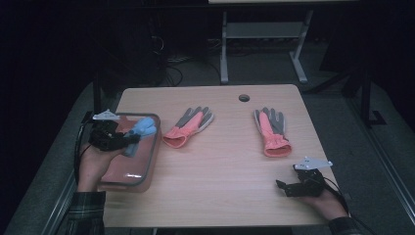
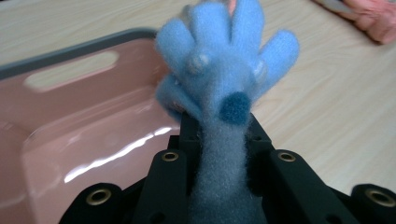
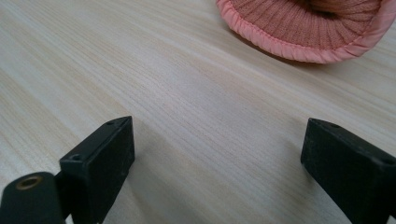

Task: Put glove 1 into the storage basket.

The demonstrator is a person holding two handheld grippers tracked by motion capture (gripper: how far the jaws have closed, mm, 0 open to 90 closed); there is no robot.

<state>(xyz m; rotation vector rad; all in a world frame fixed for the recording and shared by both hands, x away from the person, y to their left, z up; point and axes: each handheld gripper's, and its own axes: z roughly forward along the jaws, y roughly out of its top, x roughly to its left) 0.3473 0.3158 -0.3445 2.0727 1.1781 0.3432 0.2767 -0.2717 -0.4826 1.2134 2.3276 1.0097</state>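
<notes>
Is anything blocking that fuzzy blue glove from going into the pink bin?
Nothing visible blocks it. The left claw grips the blue glove right above the pink bin, whose inside looks bare. The two pink-and-grey gloves lie apart on the table.

2 hand-held black grippers, plaid sleeves at the cuffs

The left gripper (image 1: 128,139) and right gripper (image 1: 281,185) are matte black, blocky builds, each topped by a pale grey 3-cornered plate and trailing a black cable. In the left gripper view its body shows angular black arms with 4 brass-ringed screw holes. In the right gripper view the 2 jaws are flat, square-edged black blocks with small dimples on top, and 1 brass-ringed hole sits at the lower left. The left sleeve (image 1: 87,211) is dark green plaid; the right sleeve (image 1: 346,225) looks similarly dark.
</notes>
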